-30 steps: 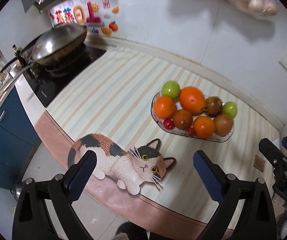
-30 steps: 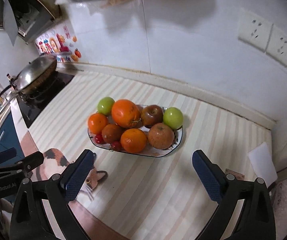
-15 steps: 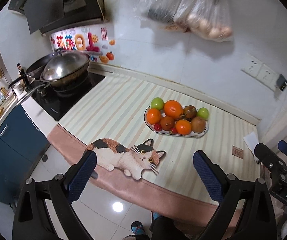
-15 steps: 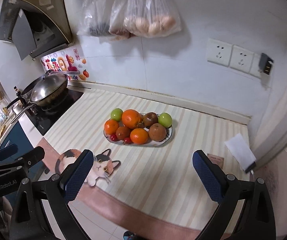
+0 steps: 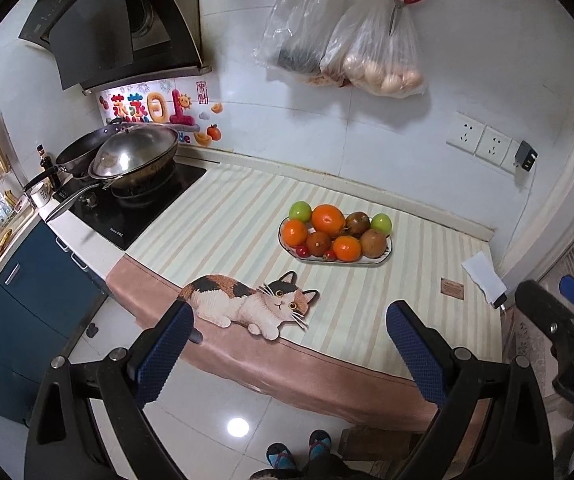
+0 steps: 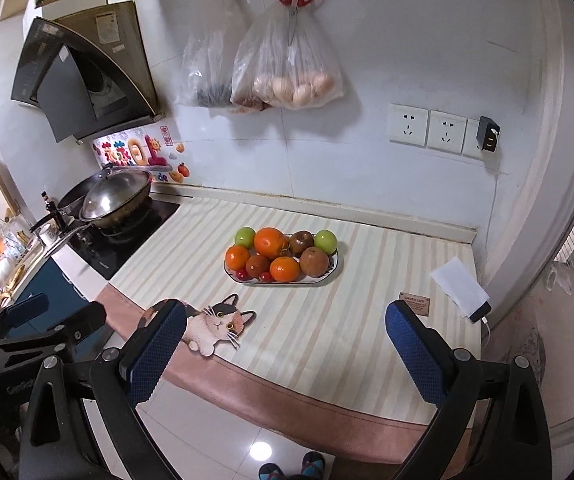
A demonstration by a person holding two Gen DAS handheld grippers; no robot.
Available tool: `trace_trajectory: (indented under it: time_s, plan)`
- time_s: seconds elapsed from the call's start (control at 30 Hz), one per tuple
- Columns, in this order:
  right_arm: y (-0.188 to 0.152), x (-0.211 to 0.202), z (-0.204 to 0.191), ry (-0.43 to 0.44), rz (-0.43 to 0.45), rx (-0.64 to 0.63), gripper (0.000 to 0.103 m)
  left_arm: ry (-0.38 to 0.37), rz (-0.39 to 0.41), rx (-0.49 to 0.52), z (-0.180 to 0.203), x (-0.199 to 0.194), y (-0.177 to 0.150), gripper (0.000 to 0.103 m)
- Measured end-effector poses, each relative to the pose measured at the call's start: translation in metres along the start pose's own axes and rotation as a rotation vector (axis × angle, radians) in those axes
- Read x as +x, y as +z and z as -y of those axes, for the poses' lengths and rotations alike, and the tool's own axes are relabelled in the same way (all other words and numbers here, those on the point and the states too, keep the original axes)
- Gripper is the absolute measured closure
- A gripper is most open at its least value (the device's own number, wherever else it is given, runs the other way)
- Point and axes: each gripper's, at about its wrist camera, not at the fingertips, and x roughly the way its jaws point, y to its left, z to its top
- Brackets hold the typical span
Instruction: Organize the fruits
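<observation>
From the left wrist view, the left tongs (image 5: 285,346) stand spread wide with nothing between the blue pads, held out over the floor short of the striped cream desk (image 5: 223,220), while the oval white plate of fruit (image 5: 383,258) sits well apart on the desk's far half, heaped with oranges, two green apples, brown round fruits and small red ones. The heap looks like the main risk: the large orange (image 5: 328,219) rides on top of the others, so a push from one pad rather than a square pinch could set it or a neighbour rolling off the shallow rim, and the small red fruits (image 5: 302,251) at the near edge would likely escape first. Readable writing here is slight: "DAS" on the right tongs (image 5: 567,312) at the frame's edge, colourful Chinese characters on the wall sticker (image 5: 149,106), and a small brown tag (image 5: 452,289) too fine to read. From the right wrist view, the right tongs (image 6: 287,344) are likewise fully parted and empty, near the desk's front edge; the fruit plate (image 6: 333,270) lies ahead, centred. A white phone on a cable (image 6: 461,290) lies at the right edge, where a wide swing could catch it. The brown tag (image 6: 415,303) seems to read "GREEN LIFE"; the left tool's body lettering is too dim to make out.
</observation>
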Motion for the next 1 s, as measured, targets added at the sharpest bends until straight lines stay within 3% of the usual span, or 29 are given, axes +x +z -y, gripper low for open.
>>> trace_trajectory:
  time_s: [0.37, 1.0]
  plan:
    - [0.002, -0.003, 0.011, 0.014, -0.004, 0.005, 0.001, 0.005, 0.009, -0.005, 0.013, 0.000, 0.003, 0.004]
    - [0.042, 0.098, 0.017, -0.018, -0.055, -0.003, 0.001, 0.075, -0.032, -0.018, 0.018, 0.074, 0.040, 0.004]
